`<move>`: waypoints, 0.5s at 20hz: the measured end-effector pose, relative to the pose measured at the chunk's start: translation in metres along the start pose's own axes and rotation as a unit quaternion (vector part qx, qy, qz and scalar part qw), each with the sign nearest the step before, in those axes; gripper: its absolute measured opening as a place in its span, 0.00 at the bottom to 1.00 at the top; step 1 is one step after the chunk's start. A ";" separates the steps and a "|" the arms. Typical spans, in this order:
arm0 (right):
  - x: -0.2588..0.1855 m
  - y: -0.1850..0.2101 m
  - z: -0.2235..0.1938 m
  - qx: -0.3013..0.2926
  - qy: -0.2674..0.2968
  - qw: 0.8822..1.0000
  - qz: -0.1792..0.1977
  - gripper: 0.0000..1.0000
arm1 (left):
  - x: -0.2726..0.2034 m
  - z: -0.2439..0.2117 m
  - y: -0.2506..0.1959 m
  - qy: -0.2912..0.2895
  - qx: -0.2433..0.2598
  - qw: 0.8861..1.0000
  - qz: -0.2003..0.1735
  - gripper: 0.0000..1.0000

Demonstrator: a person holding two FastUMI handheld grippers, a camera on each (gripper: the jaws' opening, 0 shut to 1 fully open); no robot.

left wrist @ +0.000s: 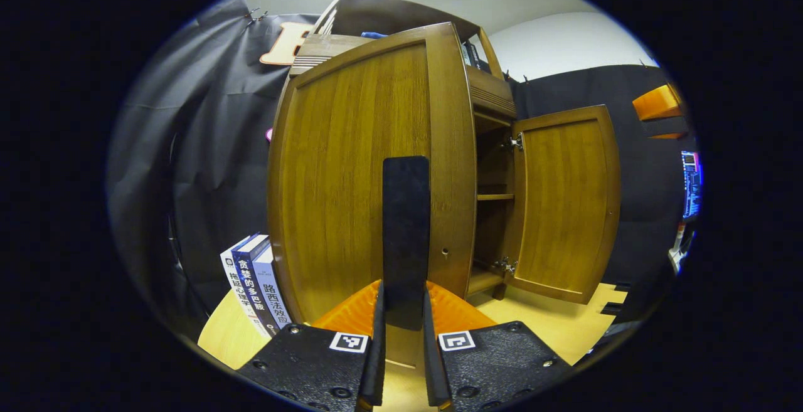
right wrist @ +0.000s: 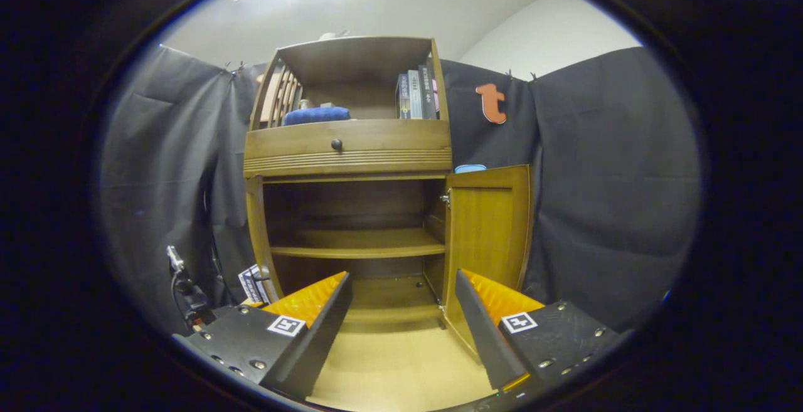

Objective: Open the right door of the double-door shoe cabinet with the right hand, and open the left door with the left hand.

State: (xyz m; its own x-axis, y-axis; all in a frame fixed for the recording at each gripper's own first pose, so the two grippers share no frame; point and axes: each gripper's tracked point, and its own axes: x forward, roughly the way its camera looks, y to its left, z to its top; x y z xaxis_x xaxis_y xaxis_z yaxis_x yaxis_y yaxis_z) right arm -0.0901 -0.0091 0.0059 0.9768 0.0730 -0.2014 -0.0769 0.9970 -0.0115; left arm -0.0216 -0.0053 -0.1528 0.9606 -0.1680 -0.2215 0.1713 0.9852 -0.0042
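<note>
The wooden shoe cabinet (right wrist: 348, 145) stands with both lower doors swung out. In the left gripper view the left door (left wrist: 351, 174) looms close in front, and its black upright handle (left wrist: 406, 211) runs down between my fingers. My left gripper (left wrist: 404, 290) is shut on that handle. The right door (left wrist: 564, 205) hangs open beyond it. In the right gripper view the right door (right wrist: 489, 230) stands open beside the bare shelves (right wrist: 357, 242). My right gripper (right wrist: 401, 302) is open, holding nothing, a short way back from the cabinet's front.
Several books (left wrist: 254, 283) lean beside the cabinet on the pale wooden floor (right wrist: 395, 362). A drawer with a knob (right wrist: 337, 144) sits above the doors; books (right wrist: 417, 95) and a blue cloth (right wrist: 315, 115) rest on the top shelf. Black cloth walls surround the booth.
</note>
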 end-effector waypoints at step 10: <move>0.007 0.000 -0.009 0.001 0.009 1.000 0.002 0.99 | -0.026 -0.001 0.021 0.008 -0.006 1.000 -0.002 0.27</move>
State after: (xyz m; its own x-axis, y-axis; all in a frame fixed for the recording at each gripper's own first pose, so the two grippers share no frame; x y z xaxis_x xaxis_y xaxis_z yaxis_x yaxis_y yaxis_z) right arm -0.0847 -0.0084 -0.0043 0.9729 0.0770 -0.2181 -0.0809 0.9967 -0.0090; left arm -0.0437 0.0195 -0.1479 0.9563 -0.1721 -0.2363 0.1731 0.9848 -0.0166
